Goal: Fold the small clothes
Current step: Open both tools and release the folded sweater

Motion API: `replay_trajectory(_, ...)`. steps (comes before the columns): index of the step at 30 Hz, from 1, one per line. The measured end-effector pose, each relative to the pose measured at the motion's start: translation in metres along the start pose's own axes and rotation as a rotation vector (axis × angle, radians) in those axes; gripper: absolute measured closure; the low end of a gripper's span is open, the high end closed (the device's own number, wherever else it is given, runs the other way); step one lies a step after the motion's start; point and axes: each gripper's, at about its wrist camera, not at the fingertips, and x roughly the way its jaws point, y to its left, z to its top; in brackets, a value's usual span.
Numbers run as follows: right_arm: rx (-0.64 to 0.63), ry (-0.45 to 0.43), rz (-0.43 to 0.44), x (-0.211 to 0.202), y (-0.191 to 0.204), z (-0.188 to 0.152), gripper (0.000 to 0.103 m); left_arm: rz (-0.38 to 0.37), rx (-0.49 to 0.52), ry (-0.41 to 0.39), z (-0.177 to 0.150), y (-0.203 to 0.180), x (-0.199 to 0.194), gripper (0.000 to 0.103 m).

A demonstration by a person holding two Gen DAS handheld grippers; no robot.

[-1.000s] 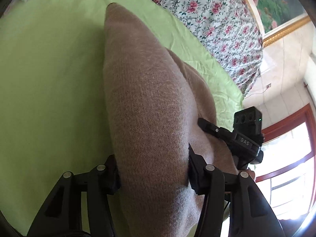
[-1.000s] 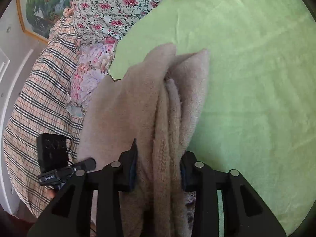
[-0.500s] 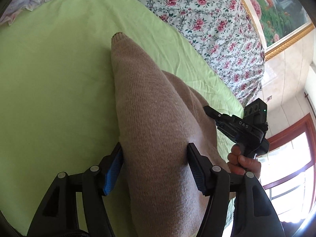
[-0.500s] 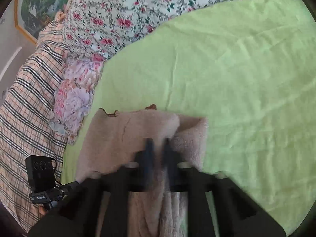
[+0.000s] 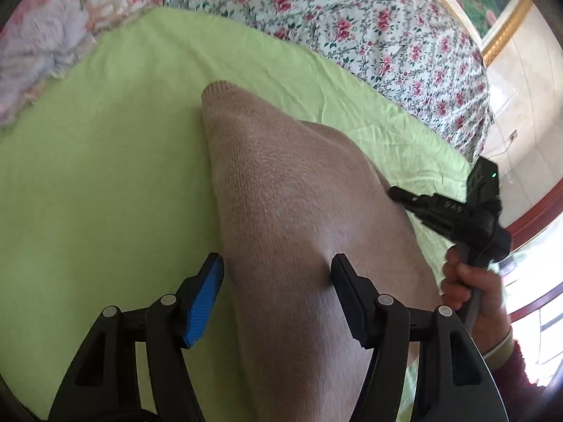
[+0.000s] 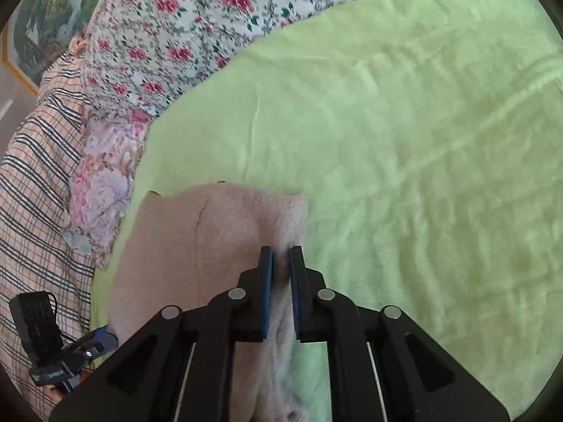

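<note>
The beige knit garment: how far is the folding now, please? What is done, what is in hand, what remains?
Done: the beige knit garment lies on the green sheet as a narrow doubled strip. In hand: the right gripper pinches one edge, its jaws having just eased slightly; the left gripper straddles the strip, its left pad clear of it. Left: probably one more fold and smoothing.

Each camera sits just behind its own claw, looking steeply down and close onto the green bedspread (image 5: 105,176). Both views share the beige knit garment (image 5: 288,211), the floral quilt (image 6: 183,24), and the opposite claw.
</note>
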Motion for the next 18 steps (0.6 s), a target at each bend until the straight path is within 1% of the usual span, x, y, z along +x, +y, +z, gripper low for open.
replay_trajectory(1,-0.01,-0.005,0.016,-0.011,0.002,-0.006,0.083,0.022,0.017,-0.015,-0.006,-0.003,-0.01,0.039)
replay_trajectory(3,-0.034,-0.012,0.041,-0.029,0.01,-0.022,0.072,0.074,0.049,-0.065,-0.023,-0.011,-0.033,0.039)
replay_trajectory(5,-0.059,-0.01,0.063,-0.046,0.016,-0.044,0.067,0.085,0.079,-0.09,-0.046,-0.017,-0.052,0.039)
replay_trajectory(8,-0.076,0.01,0.092,-0.062,0.021,-0.081,0.064,0.117,0.134,-0.097,-0.084,-0.029,-0.068,0.039)
replay_trajectory(10,-0.082,0.022,0.105,-0.067,0.022,-0.104,0.061,0.116,0.169,-0.083,-0.106,-0.035,-0.07,0.039)
replay_trajectory(12,-0.101,0.051,0.105,-0.069,0.024,-0.123,0.06,0.135,0.2,-0.057,-0.125,-0.041,-0.063,0.039)
replay_trajectory(14,-0.123,0.069,0.103,-0.067,0.028,-0.134,0.06,0.162,0.229,-0.036,-0.134,-0.044,-0.053,0.039)
replay_trajectory(16,-0.144,0.07,0.085,-0.064,0.032,-0.14,0.06,0.197,0.238,-0.033,-0.135,-0.045,-0.045,0.039)
replay_trajectory(18,-0.158,0.067,0.09,-0.063,0.037,-0.141,0.061,0.233,0.246,-0.042,-0.134,-0.044,-0.037,0.039)
